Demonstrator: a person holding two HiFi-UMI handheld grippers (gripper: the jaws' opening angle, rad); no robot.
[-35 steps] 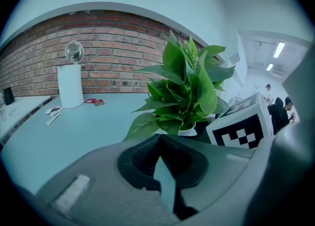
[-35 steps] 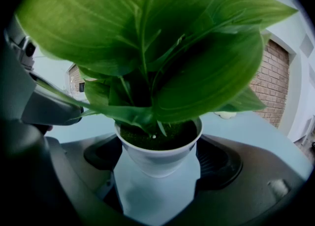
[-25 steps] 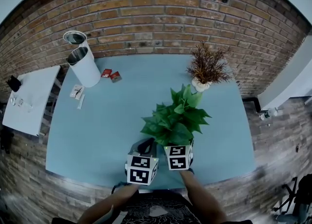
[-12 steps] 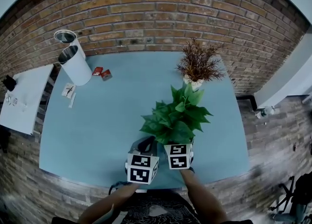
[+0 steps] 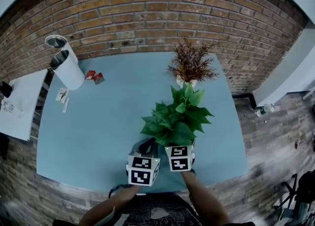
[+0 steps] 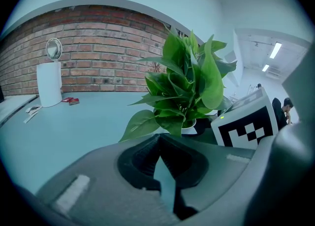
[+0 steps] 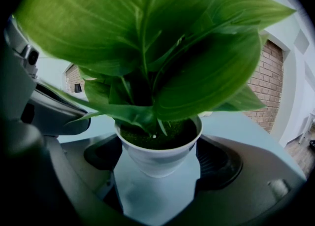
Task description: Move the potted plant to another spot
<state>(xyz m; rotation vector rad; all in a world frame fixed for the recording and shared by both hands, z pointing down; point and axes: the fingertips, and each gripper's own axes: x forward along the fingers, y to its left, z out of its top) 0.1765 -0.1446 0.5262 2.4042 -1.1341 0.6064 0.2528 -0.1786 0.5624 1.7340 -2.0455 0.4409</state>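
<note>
The left tongs and right tongs are looking grey and rounded, each wearing a white cube with black square marks.

Matt grey plastic jaws of my right gripper flank the potted plant, its leaves glossy, its white pot smooth. Below them lies a matt teal table; far ahead of my left gripper, rough brick wall.
</note>
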